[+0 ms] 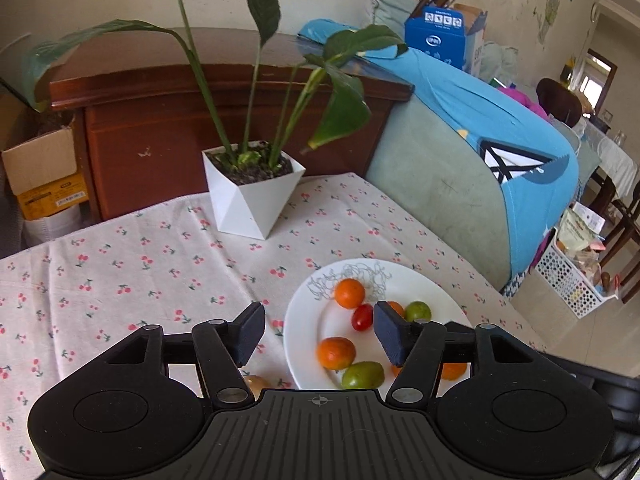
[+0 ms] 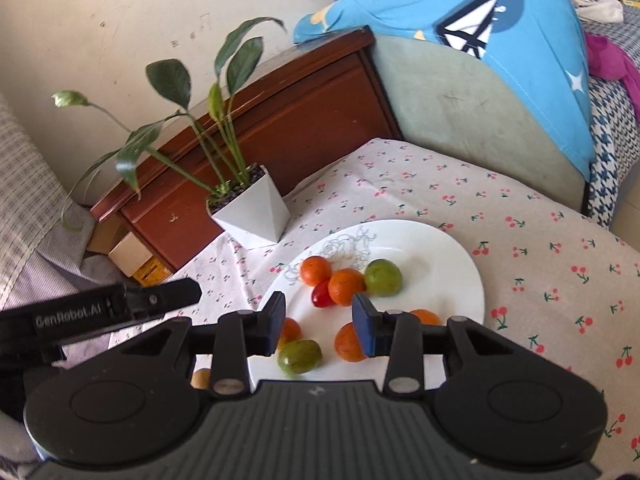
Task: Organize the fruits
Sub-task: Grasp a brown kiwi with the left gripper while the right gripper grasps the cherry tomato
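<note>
A white plate (image 1: 404, 280) (image 2: 440, 256) on the cherry-print tablecloth holds several small fruits: orange ones (image 1: 349, 293) (image 2: 316, 270), a red one (image 1: 362, 317) (image 2: 322, 295) and green ones (image 1: 363, 374) (image 2: 383, 277). My left gripper (image 1: 319, 334) is open and empty above the plate's left edge. My right gripper (image 2: 319, 326) is open and empty above the plate's near part, with a green fruit (image 2: 300, 356) below its gap. A brownish fruit (image 1: 256, 384) (image 2: 201, 379) lies on the cloth left of the plate. The left gripper's body (image 2: 100, 314) shows in the right wrist view.
A white faceted pot with a leafy plant (image 1: 252, 188) (image 2: 252, 210) stands on the cloth behind the plate. A brown wooden cabinet (image 1: 200, 112) is behind the table. A sofa with blue cloth (image 1: 480, 152) is on the right. Cardboard boxes (image 1: 44, 168) are at far left.
</note>
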The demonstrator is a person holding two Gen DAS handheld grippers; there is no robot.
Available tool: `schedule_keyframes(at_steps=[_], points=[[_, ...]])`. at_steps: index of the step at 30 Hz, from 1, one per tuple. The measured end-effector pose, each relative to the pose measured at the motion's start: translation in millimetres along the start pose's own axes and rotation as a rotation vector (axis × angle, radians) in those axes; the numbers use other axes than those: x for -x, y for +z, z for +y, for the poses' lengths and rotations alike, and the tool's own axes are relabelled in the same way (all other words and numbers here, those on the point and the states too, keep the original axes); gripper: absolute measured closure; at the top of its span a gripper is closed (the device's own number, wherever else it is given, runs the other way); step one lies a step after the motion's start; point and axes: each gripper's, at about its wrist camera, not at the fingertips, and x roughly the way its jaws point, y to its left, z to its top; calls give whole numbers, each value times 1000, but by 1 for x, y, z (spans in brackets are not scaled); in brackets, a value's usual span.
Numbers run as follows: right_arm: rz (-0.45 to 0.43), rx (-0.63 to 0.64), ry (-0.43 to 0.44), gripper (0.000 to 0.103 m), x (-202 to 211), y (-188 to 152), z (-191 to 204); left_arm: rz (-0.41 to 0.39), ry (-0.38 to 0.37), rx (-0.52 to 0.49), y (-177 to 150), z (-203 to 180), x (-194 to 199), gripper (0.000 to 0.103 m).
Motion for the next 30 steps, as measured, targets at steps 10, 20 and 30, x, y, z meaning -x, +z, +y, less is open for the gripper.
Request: schedule_keyframes(at_steps=[10,20,30], points=[[101,169,114,65,-16,-30,40,6,68,57,4,38,12,41],[173,263,141,65,-35,-54,61,103,78,61,-17,60,11,41],[190,350,125,65,-49,-64,74,153,97,9,-36,72,14,38]])
